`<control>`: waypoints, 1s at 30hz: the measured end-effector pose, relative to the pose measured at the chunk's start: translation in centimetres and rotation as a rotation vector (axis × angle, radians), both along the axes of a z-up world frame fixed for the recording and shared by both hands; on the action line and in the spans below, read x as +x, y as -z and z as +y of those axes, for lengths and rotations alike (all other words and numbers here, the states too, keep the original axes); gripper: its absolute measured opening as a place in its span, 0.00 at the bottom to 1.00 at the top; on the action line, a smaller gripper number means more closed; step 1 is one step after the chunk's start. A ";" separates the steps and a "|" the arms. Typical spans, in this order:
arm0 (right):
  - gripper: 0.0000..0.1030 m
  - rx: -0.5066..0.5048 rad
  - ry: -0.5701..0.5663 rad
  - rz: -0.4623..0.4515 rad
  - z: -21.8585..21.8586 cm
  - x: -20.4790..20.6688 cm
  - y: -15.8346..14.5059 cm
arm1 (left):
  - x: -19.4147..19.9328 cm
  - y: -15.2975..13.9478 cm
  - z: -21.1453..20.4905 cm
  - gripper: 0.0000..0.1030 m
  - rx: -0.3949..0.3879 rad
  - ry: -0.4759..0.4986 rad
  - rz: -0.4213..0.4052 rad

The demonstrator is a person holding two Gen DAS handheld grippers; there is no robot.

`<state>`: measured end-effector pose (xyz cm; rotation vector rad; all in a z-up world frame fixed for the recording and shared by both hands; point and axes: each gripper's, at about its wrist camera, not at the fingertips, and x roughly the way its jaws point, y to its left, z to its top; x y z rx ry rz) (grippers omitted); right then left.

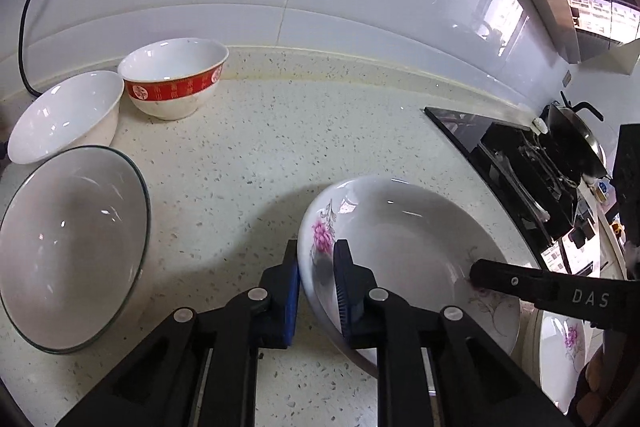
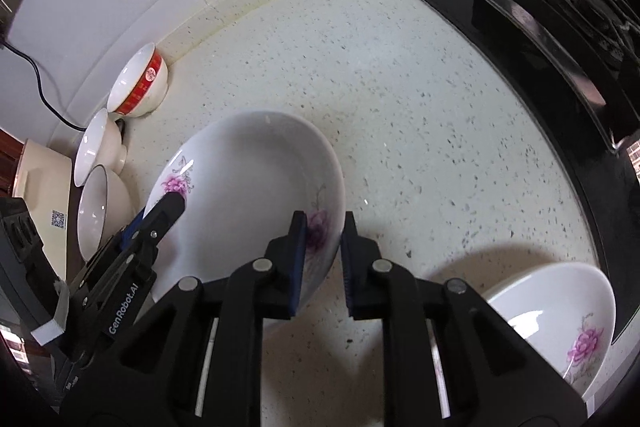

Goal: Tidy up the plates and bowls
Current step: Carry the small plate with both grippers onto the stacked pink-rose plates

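So, left claw (image 1: pixel 316 291) pinching near rim of floral plate (image 1: pixel 404 247), right claw (image 2: pixel 324 259) clamped on opposite rim. We figure two-sided grip keeps deep plate level for lift. Plate on counter (image 1: pixel 248 163); second floral plate (image 2: pixel 560 319) beside it, likely stacking target. Bowls (image 1: pixel 172 83) grouped far left.

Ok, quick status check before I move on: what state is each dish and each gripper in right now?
Left gripper: shut on the flowered plate's rim.
Right gripper: shut on the opposite rim.
Flowered plate: upright, empty, gripped on both sides.
Second flowered plate: on the counter, empty, untouched.
Red-banded bowl: upright, empty.
White bowl: upright, empty, beside the red-banded one.
Glass bowl: upright, empty.
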<state>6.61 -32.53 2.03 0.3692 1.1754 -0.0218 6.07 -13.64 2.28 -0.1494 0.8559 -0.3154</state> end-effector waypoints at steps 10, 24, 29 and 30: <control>0.19 0.016 0.017 -0.076 0.3 -2.5 -1.8 | -1.4 -1.7 0.1 0.16 -0.031 0.009 -0.049; 0.19 0.022 0.115 -0.204 -2.8 -9.6 -4.7 | -6.0 -5.1 -2.9 0.16 -0.049 0.118 -0.181; 0.19 -0.003 0.153 -0.251 -3.7 -12.1 -5.5 | -7.7 -5.4 -4.4 0.16 -0.056 0.178 -0.218; 0.19 -0.003 0.162 -0.256 -3.8 -12.6 -5.4 | -8.0 -5.4 -4.5 0.16 -0.056 0.185 -0.225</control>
